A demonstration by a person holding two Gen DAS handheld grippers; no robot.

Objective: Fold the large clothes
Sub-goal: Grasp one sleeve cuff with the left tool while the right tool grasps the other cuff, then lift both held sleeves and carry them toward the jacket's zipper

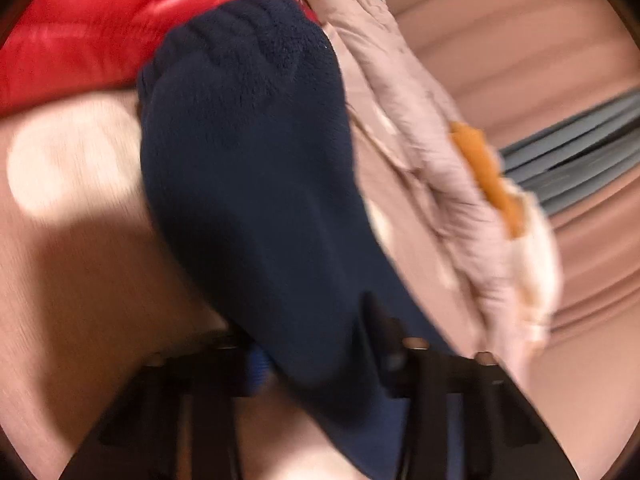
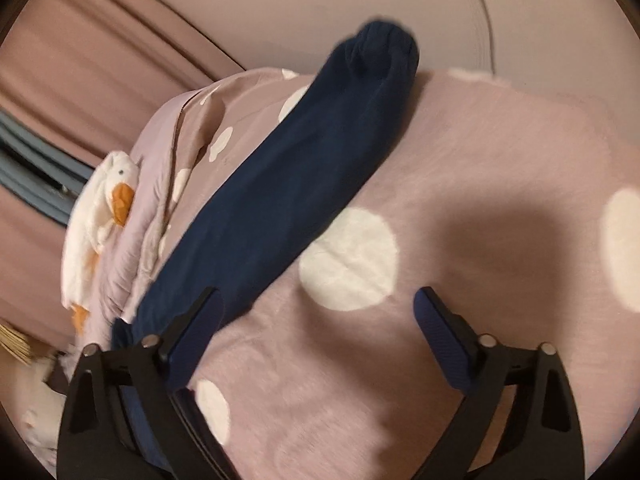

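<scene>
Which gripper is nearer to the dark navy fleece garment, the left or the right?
Left. The left gripper has the dark navy fleece garment between its fingers; the right gripper stands open over the bedspread beside it.

Right hand-held gripper (image 2: 316, 312) gapes over the dotted pink bedcover (image 2: 480, 160), navy sleeve (image 2: 288, 184) alongside.

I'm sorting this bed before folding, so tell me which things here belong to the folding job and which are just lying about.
Part of the job:
navy fleece garment
left gripper, closed on the navy fleece
right gripper, open over the bedspread

Just lying about:
red puffer jacket
goose plush toy
pink quilt
</scene>
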